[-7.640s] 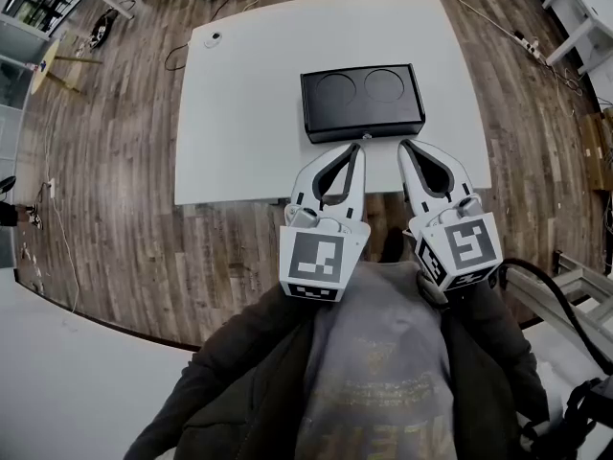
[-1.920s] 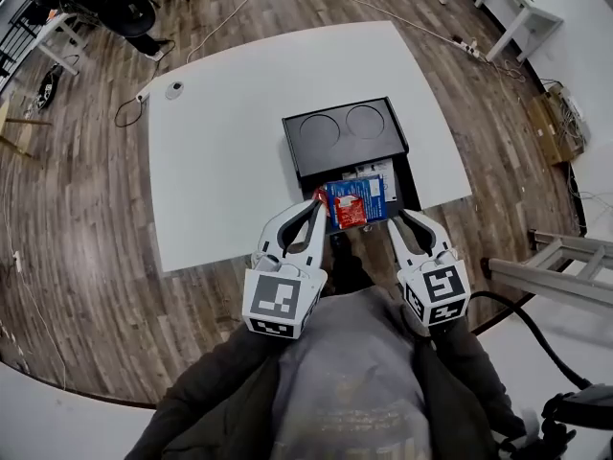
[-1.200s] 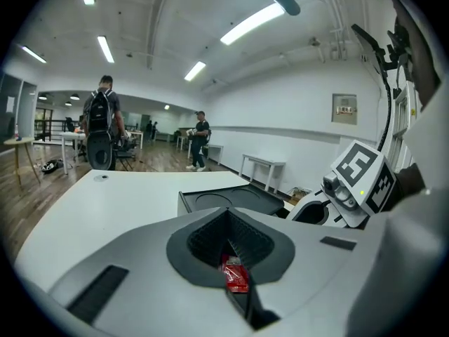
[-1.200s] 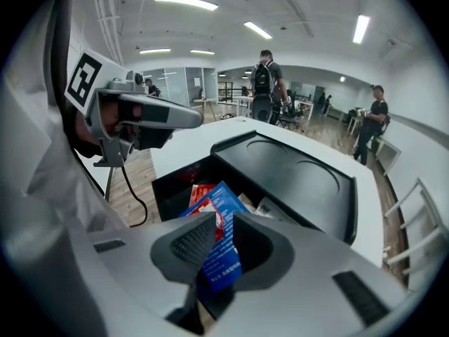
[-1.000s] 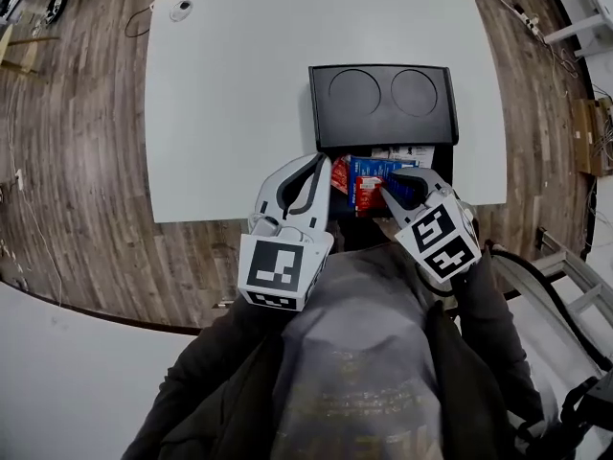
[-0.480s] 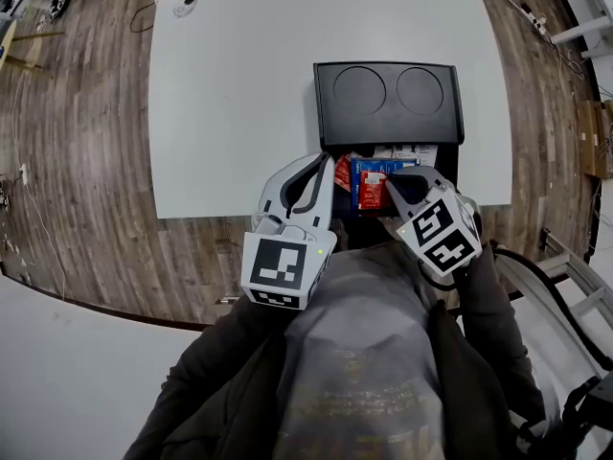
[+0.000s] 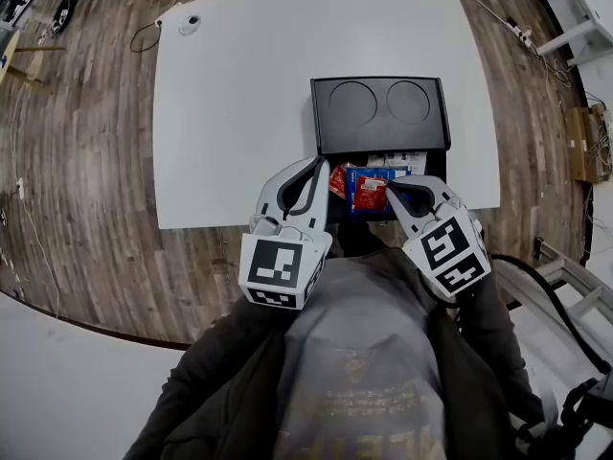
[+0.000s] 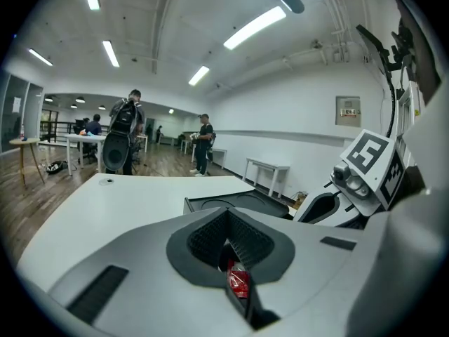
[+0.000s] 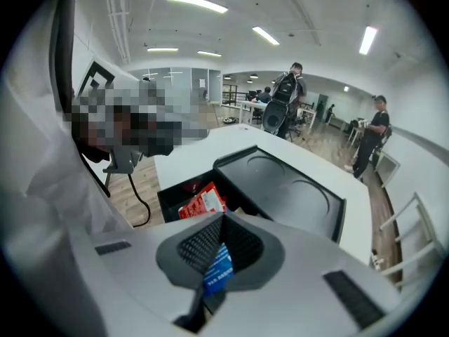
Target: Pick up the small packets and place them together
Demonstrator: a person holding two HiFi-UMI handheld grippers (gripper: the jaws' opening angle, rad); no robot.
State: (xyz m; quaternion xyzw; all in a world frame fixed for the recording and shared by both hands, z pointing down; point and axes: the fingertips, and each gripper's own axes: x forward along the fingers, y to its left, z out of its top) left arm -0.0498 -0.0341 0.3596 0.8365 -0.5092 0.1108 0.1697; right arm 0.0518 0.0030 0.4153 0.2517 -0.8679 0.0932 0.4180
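Two packets gripped: red packet [image 8: 238, 283] pinched in left claw [image 7: 321, 164], blue packet [image 9: 219, 271] pinched in right claw [image 7: 389, 186].

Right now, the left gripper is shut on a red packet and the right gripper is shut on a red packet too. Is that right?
Not quite. The right gripper is shut on a blue packet, not a red one; the right gripper view shows it between the jaws. The left gripper is indeed shut on a red packet.

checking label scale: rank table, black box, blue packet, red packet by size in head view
1. table
2. black box
3. blue packet
4. red packet, only partly visible, so its true size is unsure
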